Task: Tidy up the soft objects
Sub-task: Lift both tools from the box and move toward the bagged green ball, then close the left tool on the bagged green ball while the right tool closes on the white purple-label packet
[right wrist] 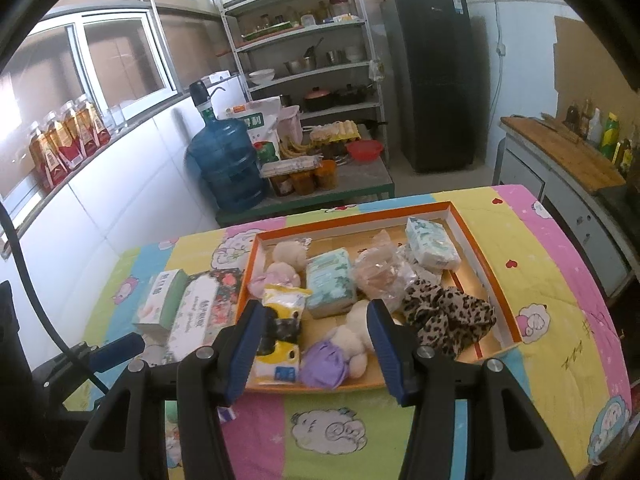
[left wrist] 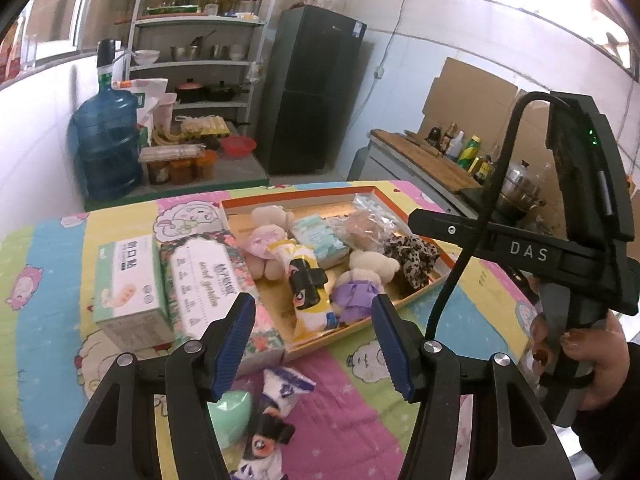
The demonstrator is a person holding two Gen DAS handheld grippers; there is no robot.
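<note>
Both grippers, left gripper and right gripper, hovering agape, gripping nothing; orange tray mid-frame filling with plush bears, tissue packs; mint sponge, snack packet lying lower centre, waiting.

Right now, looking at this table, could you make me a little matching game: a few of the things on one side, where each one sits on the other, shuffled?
Things:
1. leopard-print scrunchie
2. mint-green sponge
3. white-and-green box
4. bear in purple dress

Places:
A. on the blanket, outside the tray, near the left gripper
B. in the tray, at its right side
C. on the blanket, beside the floral box, on the side away from the tray
D. in the tray, at its near edge, between the right gripper's fingers in its view

Pairs: 1-B, 2-A, 3-C, 4-D
</note>
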